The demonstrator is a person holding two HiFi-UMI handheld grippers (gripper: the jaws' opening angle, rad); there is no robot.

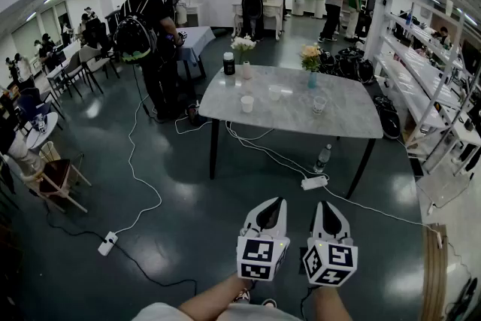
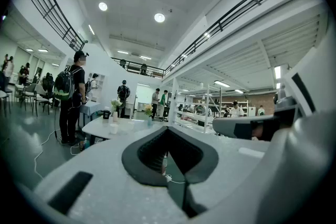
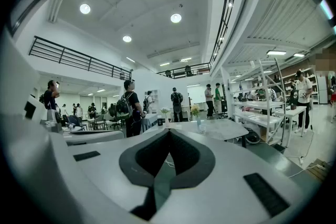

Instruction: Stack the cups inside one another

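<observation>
- The three cups stand on the grey surface at twelve o'clock from the person, well apart from both grippers. A white cup is nearest, one clear cup sits at its one o'clock, and another clear cup at its three o'clock.
- The left gripper and the right gripper are held level, side by side. Each has its fingers closed tip to tip on nothing.
- White cables, a power strip and a bottle lie on the floor between the person and the surface, so a careless step forward could snag or kick them.
- The clear cups look thin, smooth and light. A hard pinch could buckle one, and a nudge from closed fingers could tip it.
- Two flower vases stand towards the far edge, where an overlong reach could topple them.
- The surface looks smooth and stone-patterned, with rounded corners.
- The fingers are pale shells lined with dark ribbed padding.
</observation>
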